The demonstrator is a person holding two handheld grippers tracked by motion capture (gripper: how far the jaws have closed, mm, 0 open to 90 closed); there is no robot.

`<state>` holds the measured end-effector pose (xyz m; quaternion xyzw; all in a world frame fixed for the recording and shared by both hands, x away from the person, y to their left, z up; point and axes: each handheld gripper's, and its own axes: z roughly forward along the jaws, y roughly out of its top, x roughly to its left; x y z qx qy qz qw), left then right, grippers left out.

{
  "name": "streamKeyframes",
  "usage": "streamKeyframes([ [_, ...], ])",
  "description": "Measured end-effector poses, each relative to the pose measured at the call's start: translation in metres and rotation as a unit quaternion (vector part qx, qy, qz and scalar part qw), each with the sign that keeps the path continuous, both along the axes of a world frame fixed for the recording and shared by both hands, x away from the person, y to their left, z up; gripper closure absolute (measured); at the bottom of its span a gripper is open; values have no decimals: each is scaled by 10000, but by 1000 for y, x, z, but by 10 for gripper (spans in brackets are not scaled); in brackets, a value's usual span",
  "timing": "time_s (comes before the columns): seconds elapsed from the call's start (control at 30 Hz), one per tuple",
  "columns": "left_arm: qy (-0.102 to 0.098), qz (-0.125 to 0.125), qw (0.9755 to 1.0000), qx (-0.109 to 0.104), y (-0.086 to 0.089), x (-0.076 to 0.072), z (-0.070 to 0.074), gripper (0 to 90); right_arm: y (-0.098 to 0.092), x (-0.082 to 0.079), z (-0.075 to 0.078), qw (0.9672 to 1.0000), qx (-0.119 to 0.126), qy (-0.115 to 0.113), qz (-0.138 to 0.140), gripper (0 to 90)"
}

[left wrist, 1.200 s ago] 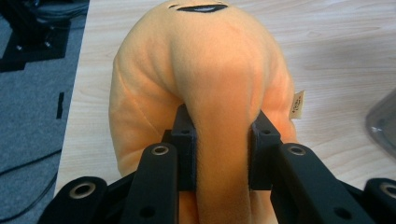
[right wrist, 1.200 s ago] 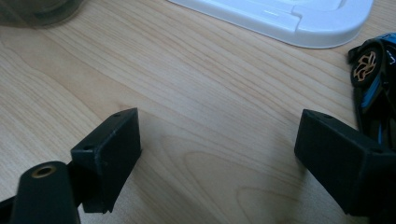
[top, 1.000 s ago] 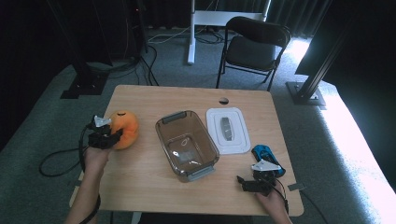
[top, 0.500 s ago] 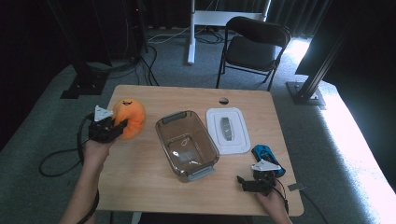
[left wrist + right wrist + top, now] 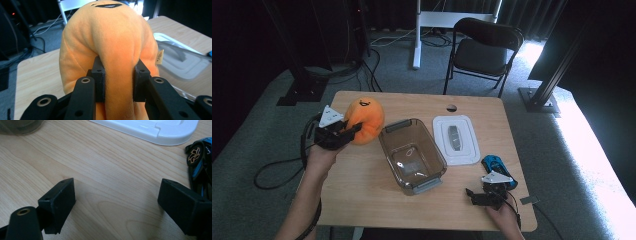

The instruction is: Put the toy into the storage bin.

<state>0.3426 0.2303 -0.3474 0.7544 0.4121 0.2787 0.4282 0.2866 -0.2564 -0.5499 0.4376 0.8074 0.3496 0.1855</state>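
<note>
While the wooden table (image 5: 362, 195) carries every item, its largest object is the clear plastic container (image 5: 412, 155), standing empty near the middle. Just beside it, toward the person's right, lies the white lid (image 5: 457, 140), flat on the tabletop. The orange plush toy (image 5: 364, 119) sits clear of the surface at the container's left end, pinched by a fold of its fabric in the left gripper (image 5: 119, 82), whose jaws are narrowed and pressing into the plush on both sides. The right gripper (image 5: 117, 205) rests low at the near edge, jaws spread wide with nothing between them. The small blue toy car (image 5: 497, 167) lies just beside it.
</note>
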Motion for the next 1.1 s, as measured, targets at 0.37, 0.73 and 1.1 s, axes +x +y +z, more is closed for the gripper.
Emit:
streamKeyframes([
  [0.37,-36,-494,9987,120,-31,2,10,709,0,0,0,10000,0,-1,0,137],
  [0.73,121,-904,9956,234,-62,13,2,708,0,0,0,10000,0,-2,2,137],
  [1.1,451,-1132,9920,332,-83,22,-19,705,0,0,0,10000,-3,-3,6,137],
])
